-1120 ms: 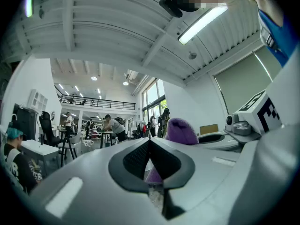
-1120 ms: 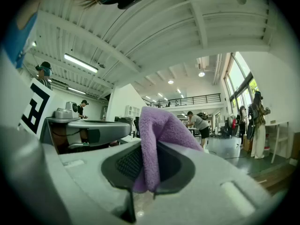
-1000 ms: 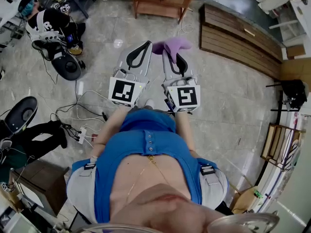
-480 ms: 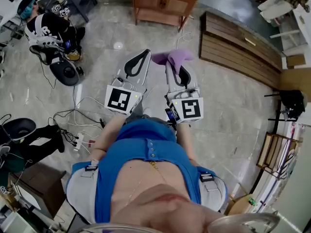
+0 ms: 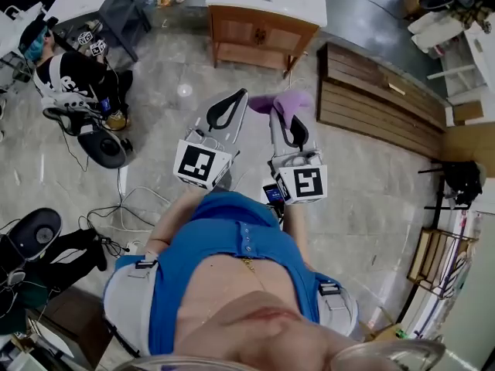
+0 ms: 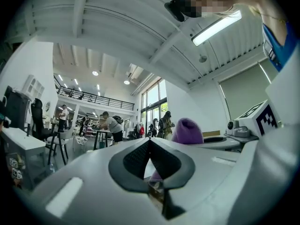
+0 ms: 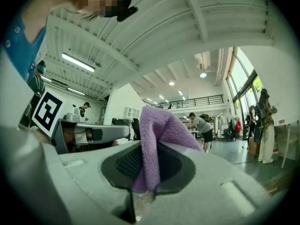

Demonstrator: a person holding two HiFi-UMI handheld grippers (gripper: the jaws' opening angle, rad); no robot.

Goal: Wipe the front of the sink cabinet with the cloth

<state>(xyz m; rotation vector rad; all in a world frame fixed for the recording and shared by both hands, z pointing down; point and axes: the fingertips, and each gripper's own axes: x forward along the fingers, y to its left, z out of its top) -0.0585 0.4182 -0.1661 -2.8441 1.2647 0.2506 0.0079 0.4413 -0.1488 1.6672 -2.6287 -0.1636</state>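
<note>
The sink cabinet (image 5: 260, 35), brown wood with a white top, stands on the floor at the top middle of the head view, well beyond both grippers. My right gripper (image 5: 280, 108) is shut on a purple cloth (image 5: 281, 101), which folds over its tip. The right gripper view shows the cloth (image 7: 157, 135) pinched between the jaws of that gripper (image 7: 147, 150) and draping over them. My left gripper (image 5: 238, 95) is held beside it, shut and holding nothing. In the left gripper view the closed tips of the left gripper (image 6: 150, 142) point across the hall, with the cloth (image 6: 187, 130) just to their right.
A slatted wooden panel (image 5: 379, 83) lies on the floor right of the cabinet. A seated person with gear (image 5: 73, 83) is at the left, near a dark table (image 5: 104, 6). Cables (image 5: 131, 199) trail over the floor. A wooden rack (image 5: 441, 250) stands at the right.
The cabinet has come further into the head view, and both grippers point more towards it. The right gripper keeps its hold on the cloth and the left stays shut.
</note>
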